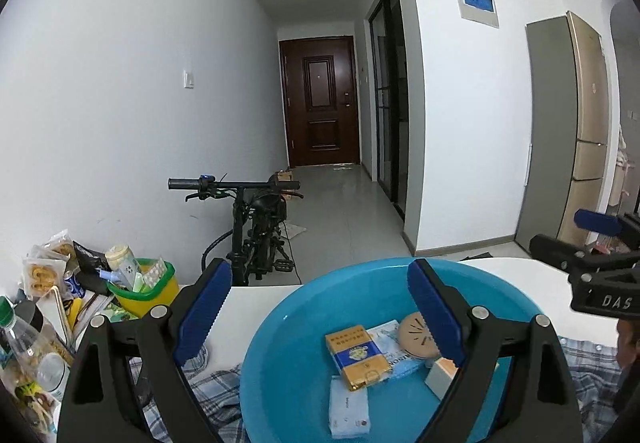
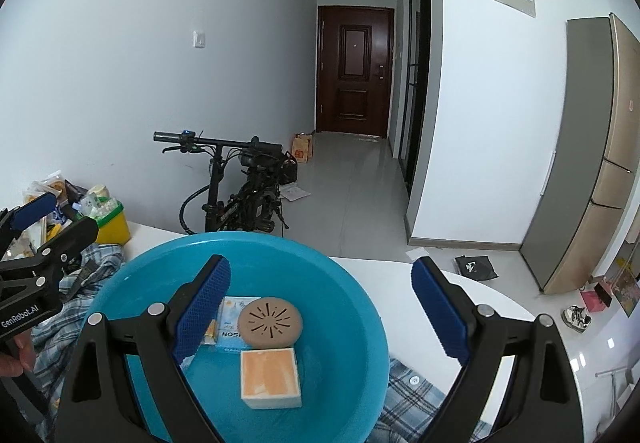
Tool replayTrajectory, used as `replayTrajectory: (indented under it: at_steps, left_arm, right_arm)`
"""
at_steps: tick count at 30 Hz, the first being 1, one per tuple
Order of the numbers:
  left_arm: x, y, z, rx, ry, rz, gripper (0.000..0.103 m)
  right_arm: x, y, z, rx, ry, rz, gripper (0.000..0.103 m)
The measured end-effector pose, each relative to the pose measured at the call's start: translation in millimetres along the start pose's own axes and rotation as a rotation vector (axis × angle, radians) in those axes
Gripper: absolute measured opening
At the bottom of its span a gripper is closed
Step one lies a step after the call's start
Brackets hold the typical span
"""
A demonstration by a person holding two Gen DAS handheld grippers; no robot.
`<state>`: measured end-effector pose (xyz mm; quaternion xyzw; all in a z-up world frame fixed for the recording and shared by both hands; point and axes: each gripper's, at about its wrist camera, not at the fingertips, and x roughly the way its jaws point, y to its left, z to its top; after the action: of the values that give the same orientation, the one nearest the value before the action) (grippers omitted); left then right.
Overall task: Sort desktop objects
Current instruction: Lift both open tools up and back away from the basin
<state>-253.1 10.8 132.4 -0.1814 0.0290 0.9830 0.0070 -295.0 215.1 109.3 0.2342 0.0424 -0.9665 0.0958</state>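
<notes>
The white desk (image 2: pixel 460 283) carries a checked cloth (image 1: pixel 208 395), and on that cloth sits the largest of the task's things, a blue basin (image 2: pixel 352 283) that already holds several sorted pieces. Next in size, at the desk's far left corner, stands a yellow-green bin (image 1: pixel 160 295) stuffed with packets, beside a heap of snack bags and a bottle still waiting. Inside the basin lie an orange-topped box (image 2: pixel 270 377), a gold and blue packet (image 1: pixel 356 359), a white pack (image 1: pixel 348 413), a pale blue pouch (image 2: pixel 232 335) and a round tan disc (image 2: pixel 270 323) resting partly on that pouch. The left tool (image 1: pixel 320 311) hangs over the basin's near left side with its jaws spread wide and nothing between them; the right tool (image 2: pixel 324 311) hovers above the basin's middle, likewise wide apart and empty. The step in hand looks like choosing the next piece to fetch. To do it well, swing one tool toward the left heap alone, pick a single loose piece from the top, and keep the other tool clear of the basin's rim.
</notes>
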Motion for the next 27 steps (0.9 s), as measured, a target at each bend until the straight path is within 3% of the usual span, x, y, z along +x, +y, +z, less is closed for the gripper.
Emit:
replayTrajectory:
  at_steps: [7,10,16,19,27]
  left_arm:
    - [-29,3,5,-0.045,0.029,-0.014,0.091]
    - [-45,-3,5,-0.004,0.029,0.022,0.091]
    - [-85,-9,3,0.028,-0.056,0.048,0.092]
    - [-104,-4,1,0.003,-0.088,0.038,0.103]
    - [-143,8,-3,-0.038,-0.153,0.04,0.103]
  right_arm:
    - [-30,5,1,-0.017,-0.021,0.016,0.094]
    - [-47,7,-1,-0.021,-0.038,0.02,0.095]
    - [-82,13,-1,-0.043,-0.099,0.017,0.096]
    - [-102,14,-3,-0.043,-0.125,0.024,0.097]
    - [-145,17,-14,-0.045,-0.168,0.05,0.098]
